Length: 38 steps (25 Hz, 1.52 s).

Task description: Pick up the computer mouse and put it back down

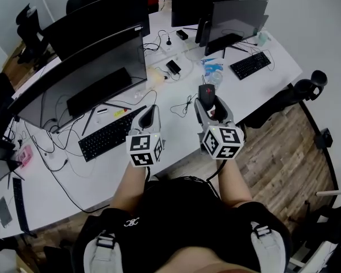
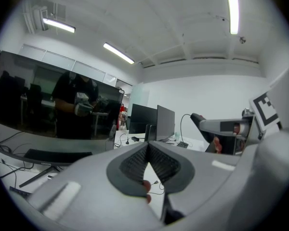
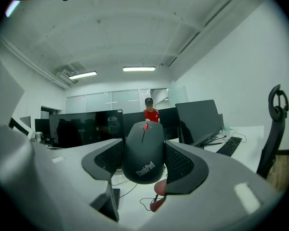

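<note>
A black computer mouse (image 3: 143,152) with a red scroll wheel is clamped between the ribbed pads of my right gripper (image 3: 144,160), lifted above the white desk (image 1: 256,92). In the head view the mouse (image 1: 207,92) sticks out past the right gripper (image 1: 210,104), over the desk's middle. My left gripper (image 1: 149,118) hovers beside it, above the near keyboard's right end. Its jaws (image 2: 148,165) meet at the tips with nothing between them.
A black keyboard (image 1: 111,134) lies under the big monitor (image 1: 85,75) at left. Another keyboard (image 1: 250,65) and two monitors (image 1: 234,13) stand at the far right. Cables, a phone (image 1: 173,67) and a blue packet (image 1: 212,68) litter the desk. A person in red (image 3: 150,113) stands beyond.
</note>
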Available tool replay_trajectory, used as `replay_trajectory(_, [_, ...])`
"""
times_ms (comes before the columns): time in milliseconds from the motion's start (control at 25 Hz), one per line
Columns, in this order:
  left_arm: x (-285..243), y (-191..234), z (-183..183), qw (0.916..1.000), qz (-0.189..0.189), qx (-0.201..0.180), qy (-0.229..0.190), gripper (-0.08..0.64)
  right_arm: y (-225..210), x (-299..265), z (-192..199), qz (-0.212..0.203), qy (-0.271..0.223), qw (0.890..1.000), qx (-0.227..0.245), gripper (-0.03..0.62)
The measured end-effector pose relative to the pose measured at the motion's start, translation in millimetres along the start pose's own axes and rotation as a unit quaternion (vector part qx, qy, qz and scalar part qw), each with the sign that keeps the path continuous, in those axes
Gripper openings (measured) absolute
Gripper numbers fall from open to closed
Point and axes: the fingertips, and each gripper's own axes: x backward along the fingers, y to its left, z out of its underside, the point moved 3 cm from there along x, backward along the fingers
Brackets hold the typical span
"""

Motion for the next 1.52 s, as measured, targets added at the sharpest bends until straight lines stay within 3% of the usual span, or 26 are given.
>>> replay_trajectory(360, [0.3, 9.3, 1.3, 0.9999, -0.010, 0.001, 0.003, 0.049, 1.1, -12.1, 18.3, 0.003, 0.021, 1.000, -0.001, 0.264])
replay_trajectory(560, [1.8, 12.9, 3.2, 0.9999, -0.015, 0.000, 0.006, 0.049, 2.4, -18.4, 32.3, -0.013, 0.026, 0.999, -0.031, 0.264])
replay_trajectory(1040, [8.2, 18.0, 2.2, 0.9995, -0.027, -0.010, 0.008, 0.049, -5.4, -32.8, 96.7, 0.001, 0.090, 0.995, -0.033, 0.264])
replay_trajectory(1280, [12.3, 18.4, 3.7, 0.9993, -0.034, -0.011, 0.011, 0.049, -10.6, -37.4, 143.7, 0.015, 0.139, 0.990, -0.023, 0.264])
replay_trajectory(1520, [18.1, 20.1, 7.4, 0.9989, -0.044, -0.012, 0.016, 0.049, -10.3, -37.7, 217.4, 0.015, 0.219, 0.975, -0.022, 0.264])
